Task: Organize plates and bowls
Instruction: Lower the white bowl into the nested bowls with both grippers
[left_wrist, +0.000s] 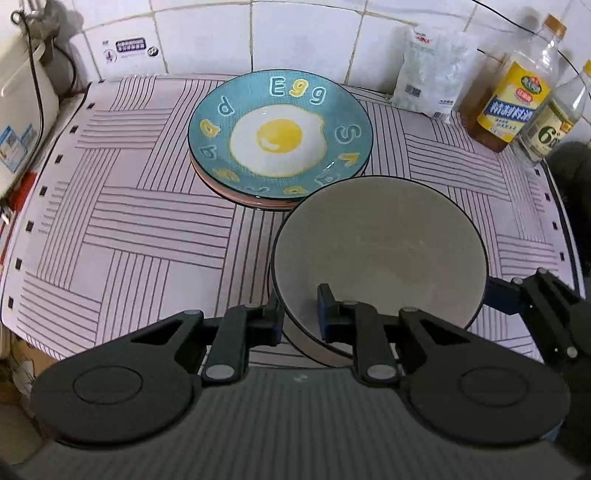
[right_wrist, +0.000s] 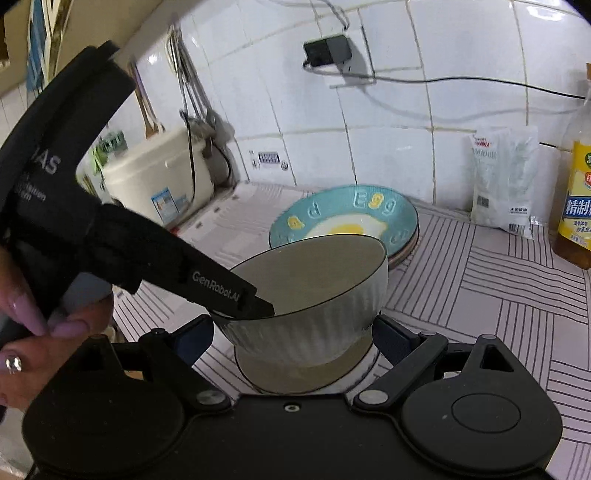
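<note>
So the left gripper (left_wrist: 299, 314) has the white bowl (left_wrist: 376, 254) by its near-left rim, one finger inside, the other outside against the ribbed wall, pinched tight on it. From the right wrist view the bowl (right_wrist: 314, 291) hangs tilted just above a second bowl (right_wrist: 306, 373) of the same pale colour that sits on the striped mat (right_wrist: 498, 295). I can't tell for sure if the two are already touching at the foot, looks like a sliver of gap to me.

The right gripper (right_wrist: 291, 332) is spread wide, a finger on each side of the lower bowl's area, not pressing on anything as far as I can see. Maybe it's there to steady things, hard to say.

Farther back in the middle of the mat there's the egg plate (left_wrist: 280, 136), teal with the fried egg print, on top of at least one more plate, so the plate stack seems sorted already. Bottles (left_wrist: 517, 96) and a white bag (left_wrist: 428, 74) sit at the far right by the tiled wall, well apart from the action.

My read: we're in the bowl stacking step, nesting the held bowl into the one below. Next move calls for levelling the tilt, centring it over the lower bowl, lowering gently, then letting go of the rim. If it goes in crooked it'll clack or sit wonky.
</note>
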